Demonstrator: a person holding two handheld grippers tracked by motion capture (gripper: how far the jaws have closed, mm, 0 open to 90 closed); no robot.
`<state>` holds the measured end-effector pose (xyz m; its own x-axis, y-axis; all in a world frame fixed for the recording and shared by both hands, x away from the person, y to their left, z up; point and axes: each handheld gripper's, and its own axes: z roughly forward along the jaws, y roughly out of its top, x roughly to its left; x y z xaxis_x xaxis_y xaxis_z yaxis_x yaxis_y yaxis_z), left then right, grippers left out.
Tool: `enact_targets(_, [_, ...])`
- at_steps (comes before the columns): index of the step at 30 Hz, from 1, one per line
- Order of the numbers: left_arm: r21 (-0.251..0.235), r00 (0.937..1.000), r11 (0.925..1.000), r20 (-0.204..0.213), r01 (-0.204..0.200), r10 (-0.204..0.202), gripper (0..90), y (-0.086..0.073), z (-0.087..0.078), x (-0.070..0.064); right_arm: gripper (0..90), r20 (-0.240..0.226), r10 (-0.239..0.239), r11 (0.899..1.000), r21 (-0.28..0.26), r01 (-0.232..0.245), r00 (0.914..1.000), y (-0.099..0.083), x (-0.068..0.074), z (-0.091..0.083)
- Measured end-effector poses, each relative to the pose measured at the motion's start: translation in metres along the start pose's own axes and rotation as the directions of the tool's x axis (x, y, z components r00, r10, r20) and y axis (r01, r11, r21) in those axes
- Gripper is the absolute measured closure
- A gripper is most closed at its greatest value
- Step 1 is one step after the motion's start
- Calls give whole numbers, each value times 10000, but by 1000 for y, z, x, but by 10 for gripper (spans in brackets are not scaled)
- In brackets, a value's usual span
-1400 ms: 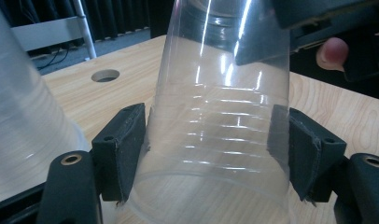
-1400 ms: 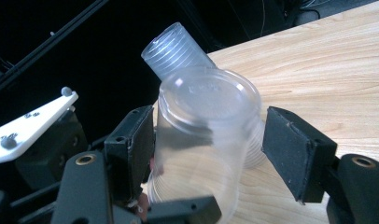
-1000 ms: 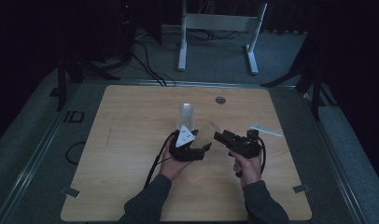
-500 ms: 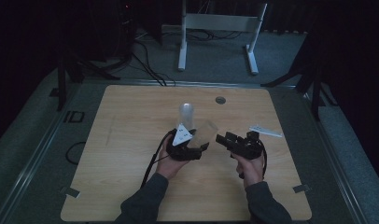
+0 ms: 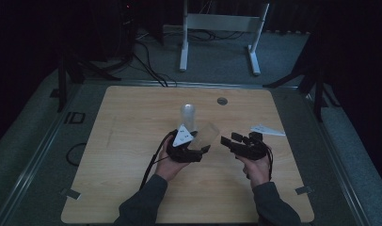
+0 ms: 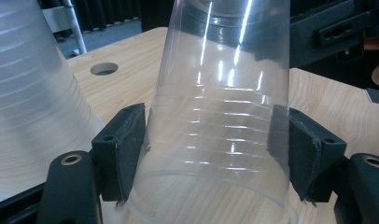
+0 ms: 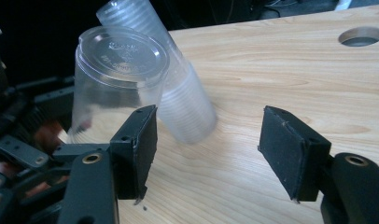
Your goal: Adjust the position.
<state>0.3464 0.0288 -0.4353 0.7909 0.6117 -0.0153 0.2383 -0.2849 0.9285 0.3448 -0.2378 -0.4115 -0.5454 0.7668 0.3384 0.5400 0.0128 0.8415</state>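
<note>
Glossy clear plastic cup [image 6: 220, 121], wooden table [image 5: 132, 141]

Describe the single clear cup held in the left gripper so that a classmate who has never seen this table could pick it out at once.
Start at the wooden table and find the left gripper near its middle. Its pads pinch the clear cup, which tilts towards the right gripper. Unlike the frosted stack of cups standing just behind it, it is a single, see-through cup held off the table.

left tongs [image 5: 205, 149] gripping clear cup [image 5: 209, 135]
</note>
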Motion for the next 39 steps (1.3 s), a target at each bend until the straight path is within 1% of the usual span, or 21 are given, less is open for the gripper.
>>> enact_targets(5, [-18,9999,10000,93,74,-74,289,0,-2,2,365,284,-393,9991,137,389,9988,3,0,-3])
enact_targets(6, [-18,9999,10000,93,74,-74,289,0,-2,2,365,284,-393,9991,137,389,9988,3,0,-3])
enact_targets(9, [15,9999,10000,131,47,-47,289,1,-4,2,365,476,-681,9974,277,668,9965,2,1,-5])
enact_targets(10, [15,9999,10000,131,47,-47,289,1,-4,2,365,476,-681,9974,277,668,9965,2,1,-5])
enact_targets(11, [32,9999,10000,147,46,-47,289,1,-4,2,365,583,-862,9957,388,841,9946,1,2,-5])
enact_targets(12, [56,9999,10000,162,39,-40,289,1,-4,2,365,583,-862,9957,388,841,9946,1,2,-5])
enact_targets(13, [101,9998,9999,194,15,-17,289,1,-4,3,365,708,-1029,9938,495,996,9922,0,3,-5])
enact_targets(14, [101,9998,9999,194,15,-17,289,1,-4,3,365,708,-1029,9938,495,996,9922,0,3,-5])
enact_targets(15, [151,9997,9999,255,21,-24,289,0,-4,4,365,777,-1209,9915,572,1166,9896,0,3,-6])
enact_targets(19, [172,9995,9998,291,107,-112,289,0,-4,5,365,901,-1332,9898,631,1279,9870,0,3,-7])
enact_targets(20, [239,9994,9997,342,79,-87,289,0,-5,5,365,987,-1515,9869,715,1449,9835,1,4,-9])
enact_targets(23, [292,9993,9996,379,48,-59,289,0,-5,6,365,1073,-1727,9830,822,1644,9791,1,5,-10])
enact_targets(24, [307,9992,9995,398,37,-49,289,0,-5,6,365,1073,-1727,9830,822,1644,9791,1,5,-10])
enact_targets(27, [372,9990,9993,448,-13,-4,289,0,-5,6,365,1162,-1972,9774,1008,1860,9735,1,5,-12])
enact_targets(31, [448,9988,9990,492,-62,40,289,0,-4,6,365,1162,-2069,9746,1109,1944,9714,1,4,-13])
enact_targets(34, [551,9982,9983,589,-181,148,290,0,-4,5,364,1121,-2168,9717,1206,2033,9698,2,3,-14])
enact_targets(35, [617,9976,9977,639,-288,248,290,0,-3,5,364,1117,-2198,9707,1240,2059,9691,2,3,-14])
enact_targets(36, [617,9976,9977,639,-288,248,290,0,-3,5,364,1117,-2198,9707,1240,2059,9691,2,3,-14])
enact_targets(37, [658,9974,9974,668,-310,266,290,0,-3,4,364,1115,-2282,9681,1319,2132,9672,2,4,-15])
enact_targets(38, [695,9971,9970,699,-340,291,290,0,-3,4,364,1115,-2282,9681,1319,2132,9672,2,4,-15])
enact_targets(39, [712,9970,9968,701,-375,325,290,0,-3,3,364,1105,-2379,9652,1383,2221,9650,3,4,-16])
